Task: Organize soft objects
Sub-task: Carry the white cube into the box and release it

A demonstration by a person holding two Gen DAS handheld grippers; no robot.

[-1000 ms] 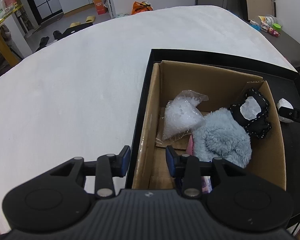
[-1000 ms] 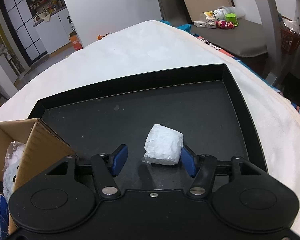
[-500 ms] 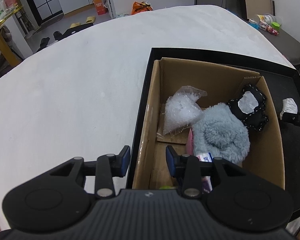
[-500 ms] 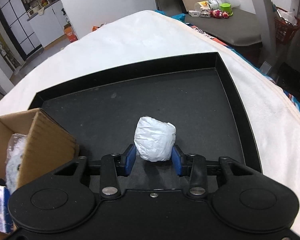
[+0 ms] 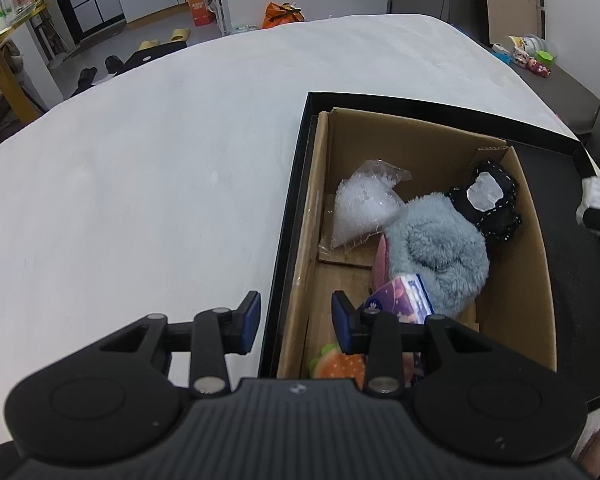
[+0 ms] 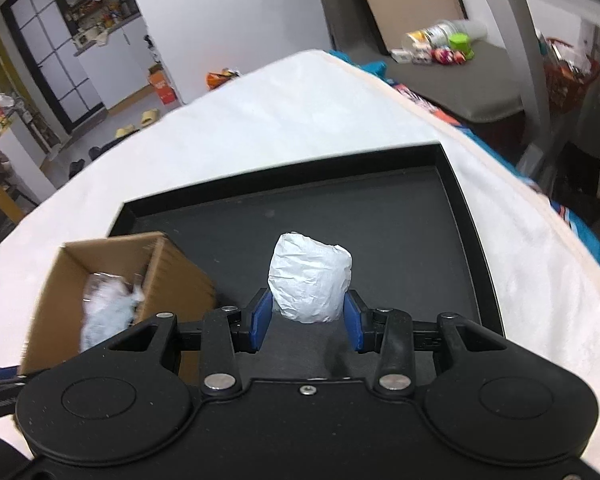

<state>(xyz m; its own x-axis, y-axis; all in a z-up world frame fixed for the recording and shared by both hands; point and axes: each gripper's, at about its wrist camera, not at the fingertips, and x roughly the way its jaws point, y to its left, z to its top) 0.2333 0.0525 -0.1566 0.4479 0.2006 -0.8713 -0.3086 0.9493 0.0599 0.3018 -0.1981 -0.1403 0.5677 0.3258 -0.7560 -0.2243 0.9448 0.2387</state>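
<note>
Right gripper (image 6: 305, 324) clamped on white crumpled wad (image 6: 310, 282) above black tray (image 6: 474, 216), left gripper (image 5: 296, 320) open over cardboard box (image 5: 512, 280) edge.

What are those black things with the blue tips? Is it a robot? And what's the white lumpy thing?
It's not a robot. A person holds two grabbing tools, one in each hand, and each has a camera looking along its two fingers. One picture comes from the left tool, the other from the right.

The right claw is squeezing a crumpled white paper wad above a black tray. The left claw is open and holds nothing.

A cardboard box sits in the tray on a white-covered surface. Inside are a fluffy blue plush, a clear plastic bag, a tissue pack and a black pouch.
</note>
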